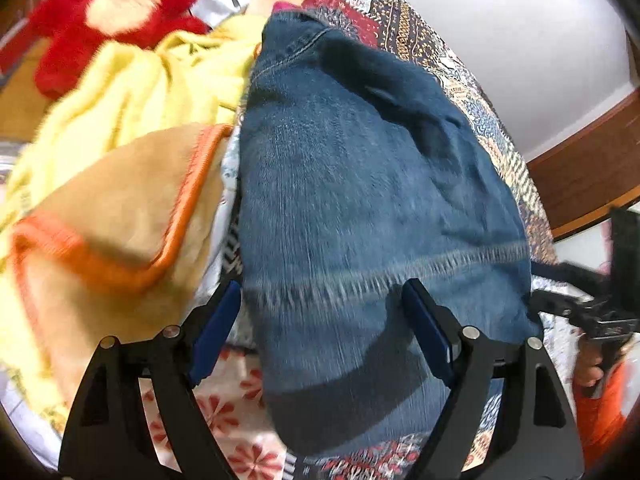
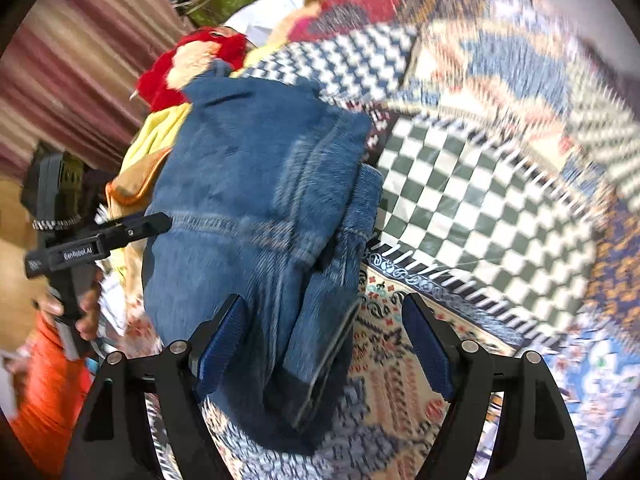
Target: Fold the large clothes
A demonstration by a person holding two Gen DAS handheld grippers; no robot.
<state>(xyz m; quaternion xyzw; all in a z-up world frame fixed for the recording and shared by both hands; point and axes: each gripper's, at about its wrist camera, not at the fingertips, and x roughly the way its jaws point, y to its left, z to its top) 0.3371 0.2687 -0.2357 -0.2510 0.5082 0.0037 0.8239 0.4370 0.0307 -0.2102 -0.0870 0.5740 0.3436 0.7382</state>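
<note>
Folded blue jeans point(image 1: 360, 208) lie on a patchwork bedspread point(image 1: 404, 20). In the left wrist view my left gripper point(image 1: 322, 316) is open, its blue pads apart over the near end of the jeans. In the right wrist view the jeans point(image 2: 248, 200) show as a folded bundle, and my right gripper point(image 2: 324, 332) is open over their near folded edge. The left gripper point(image 2: 120, 232) shows at the left of that view beside the jeans. The right gripper's body point(image 1: 592, 312) shows at the right edge of the left wrist view.
A yellow towel point(image 1: 132, 92), a tan cloth with orange trim point(image 1: 120, 208) and a red plush toy point(image 1: 108, 12) are heaped left of the jeans. A checkered patch of bedspread point(image 2: 480, 208) lies right of them. A curtain point(image 2: 80, 60) hangs at the left.
</note>
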